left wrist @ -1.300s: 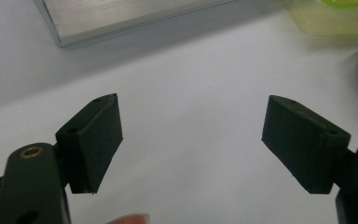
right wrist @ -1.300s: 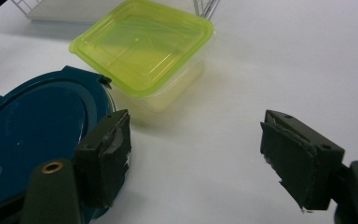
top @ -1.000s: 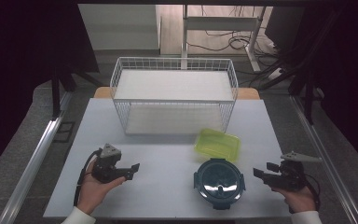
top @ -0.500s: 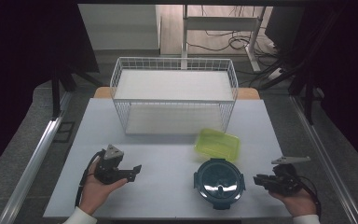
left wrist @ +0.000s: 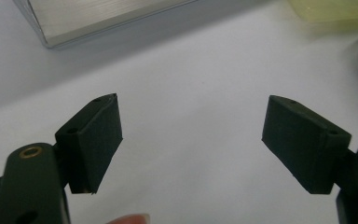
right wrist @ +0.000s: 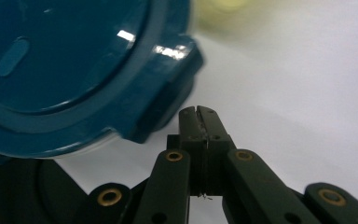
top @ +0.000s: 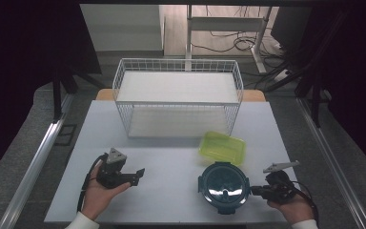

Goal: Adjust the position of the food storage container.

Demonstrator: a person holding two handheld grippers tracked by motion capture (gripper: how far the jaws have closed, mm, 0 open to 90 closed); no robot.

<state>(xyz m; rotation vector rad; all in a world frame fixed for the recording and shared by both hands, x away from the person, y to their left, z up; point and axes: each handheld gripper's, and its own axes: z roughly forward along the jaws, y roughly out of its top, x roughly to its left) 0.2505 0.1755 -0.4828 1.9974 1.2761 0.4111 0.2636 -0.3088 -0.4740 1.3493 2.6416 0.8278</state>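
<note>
Right claw (top: 256, 191): jaws having just been closing, now meeting with nothing between them, sitting just beside the lid's right tab
Lid (top: 224, 183): lying on the desk (top: 171, 157), lower right of the high view
Left claw (top: 140, 172): gaping wide, gripping nothing, lower left

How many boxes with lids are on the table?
2: a round dark blue container near the right gripper, and a yellow-green box just behind it, in front of the wire basket.
</note>
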